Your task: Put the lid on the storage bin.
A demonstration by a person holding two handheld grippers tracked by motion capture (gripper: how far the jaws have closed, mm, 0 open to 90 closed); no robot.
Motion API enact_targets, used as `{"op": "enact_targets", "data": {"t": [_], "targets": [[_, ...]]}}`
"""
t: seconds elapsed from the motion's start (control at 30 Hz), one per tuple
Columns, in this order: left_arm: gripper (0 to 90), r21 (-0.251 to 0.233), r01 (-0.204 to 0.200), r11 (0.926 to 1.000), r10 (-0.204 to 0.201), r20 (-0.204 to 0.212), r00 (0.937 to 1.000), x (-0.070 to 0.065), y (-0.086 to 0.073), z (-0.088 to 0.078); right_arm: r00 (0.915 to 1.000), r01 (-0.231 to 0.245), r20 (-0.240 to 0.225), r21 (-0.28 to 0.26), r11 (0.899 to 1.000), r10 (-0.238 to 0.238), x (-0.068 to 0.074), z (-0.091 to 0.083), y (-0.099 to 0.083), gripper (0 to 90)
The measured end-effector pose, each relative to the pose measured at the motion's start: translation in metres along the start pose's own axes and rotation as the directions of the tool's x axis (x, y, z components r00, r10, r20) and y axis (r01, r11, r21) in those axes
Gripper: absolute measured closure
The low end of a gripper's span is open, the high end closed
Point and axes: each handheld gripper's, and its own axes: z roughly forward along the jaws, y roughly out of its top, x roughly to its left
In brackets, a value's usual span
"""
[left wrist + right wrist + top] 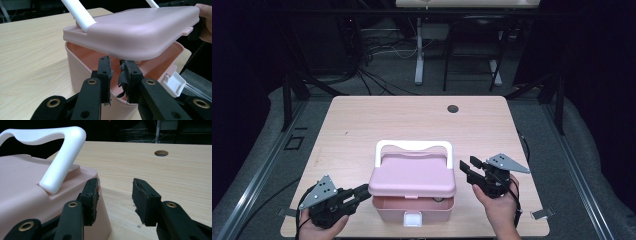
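Two hand-held grippers flanked a pink box [412, 207] near the desk's [362, 125] front edge: the left hand-held gripper [362, 192] clamped on the box's rim beneath its raised lid [412, 177], the right hand-held gripper [468, 169] with jaws apart beside it.

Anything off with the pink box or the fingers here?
Yes. The pink lid sits raised at the front above the box, not shut, and the white latch hangs open. The left gripper has its fingers at the box's rim under the lid. Their black pads look frayed and peeling.
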Motion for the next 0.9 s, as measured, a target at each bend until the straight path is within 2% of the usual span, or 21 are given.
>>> {"op": "enact_targets", "data": {"t": [0.9], "targets": [[78.1,0.014,0.000,0.9999,0.000,0.004,1.0000,-0.0005,-0.0082,0.0026,1.0000,0.001,0.001,0.008,1.000,-0.001,-0.0006,0.0015,-0.0022,55.3]]}}
